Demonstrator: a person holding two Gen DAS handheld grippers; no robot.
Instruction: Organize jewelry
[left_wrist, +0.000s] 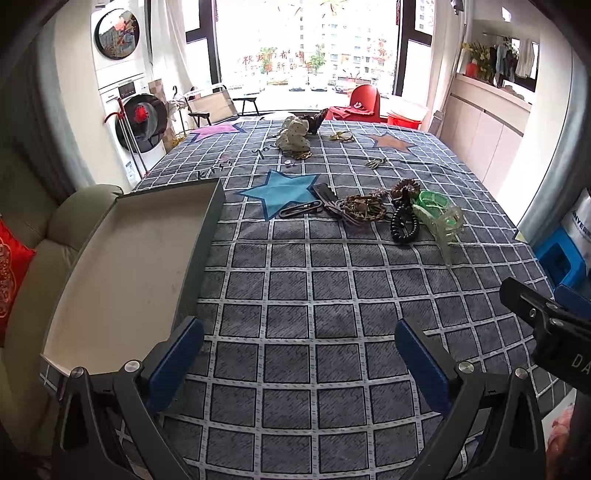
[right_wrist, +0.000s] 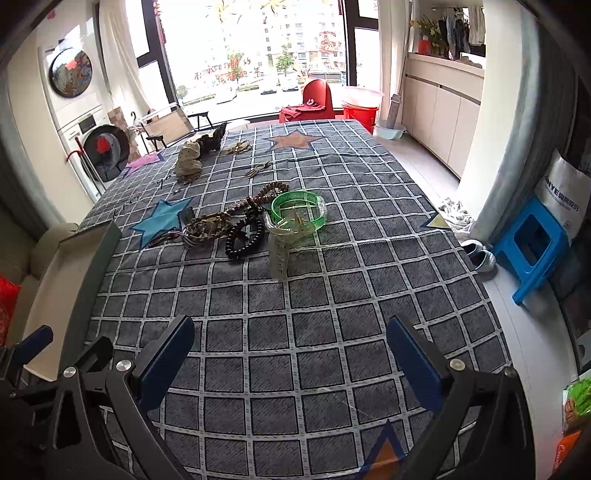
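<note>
Jewelry lies mid-table on a grey checked cloth: a green bangle (right_wrist: 300, 209) (left_wrist: 432, 201), a clear hair claw (right_wrist: 280, 246) (left_wrist: 445, 227), a black coil hair tie (right_wrist: 244, 240) (left_wrist: 404, 223), a brown braided bracelet (right_wrist: 207, 226) (left_wrist: 364, 208), and a beaded string (right_wrist: 267, 192). An empty shallow box (left_wrist: 125, 280) (right_wrist: 55, 280) sits at the left edge. My left gripper (left_wrist: 301, 354) is open, low over the near cloth beside the box. Also open, my right gripper (right_wrist: 291, 350) hovers well short of the pile.
Farther back lie a dotted scrunchie (left_wrist: 293, 134) (right_wrist: 189, 159), a dark hair clip (left_wrist: 316, 122), and small gold pieces (left_wrist: 376, 161) (right_wrist: 258, 169). A beige sofa (left_wrist: 33, 236) borders the left side. On the floor to the right stands a blue stool (right_wrist: 532, 243).
</note>
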